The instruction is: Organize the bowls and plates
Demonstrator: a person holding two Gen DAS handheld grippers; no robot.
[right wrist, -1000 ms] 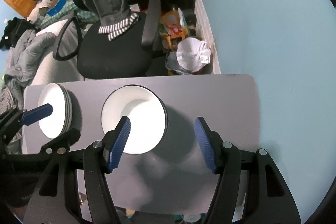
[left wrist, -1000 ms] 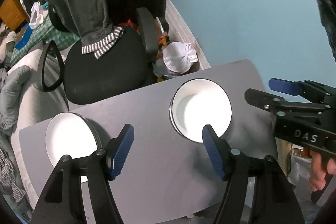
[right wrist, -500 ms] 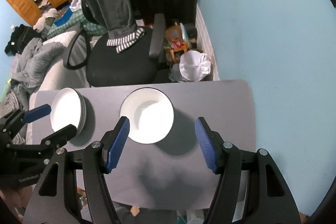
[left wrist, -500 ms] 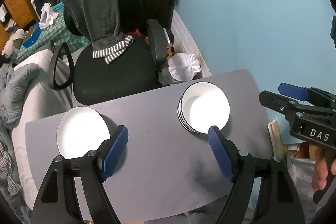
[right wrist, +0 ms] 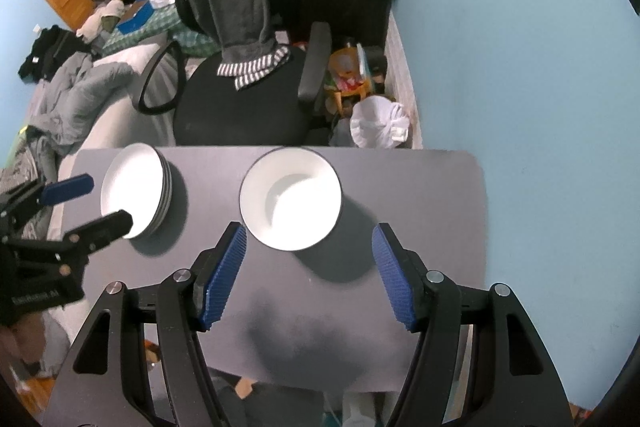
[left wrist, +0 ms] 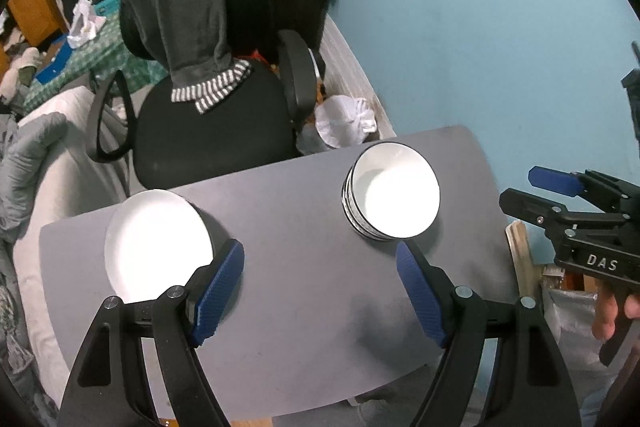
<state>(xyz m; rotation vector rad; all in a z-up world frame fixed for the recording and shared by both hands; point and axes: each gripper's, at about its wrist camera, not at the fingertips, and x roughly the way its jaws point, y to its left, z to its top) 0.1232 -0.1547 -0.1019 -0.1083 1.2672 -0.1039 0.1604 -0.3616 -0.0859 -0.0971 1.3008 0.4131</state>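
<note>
On the left of the grey table (right wrist: 420,187) sits the stack of plates (right wrist: 134,189), and the left gripper (left wrist: 320,287) hangs above the tabletop, jaws just opened wide, nothing between them. Middle-right stands the stack of bowls (left wrist: 394,197), well apart from the plates. The right gripper (right wrist: 310,275) hovers over bare table just beside the bowls, jaws apart and empty.

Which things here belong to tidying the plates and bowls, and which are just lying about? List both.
Job:
- stack of plates
- stack of bowls
- table
- left tool, right tool, both open and empty

Lying about:
- office chair
- grey garment
- white bag
</note>
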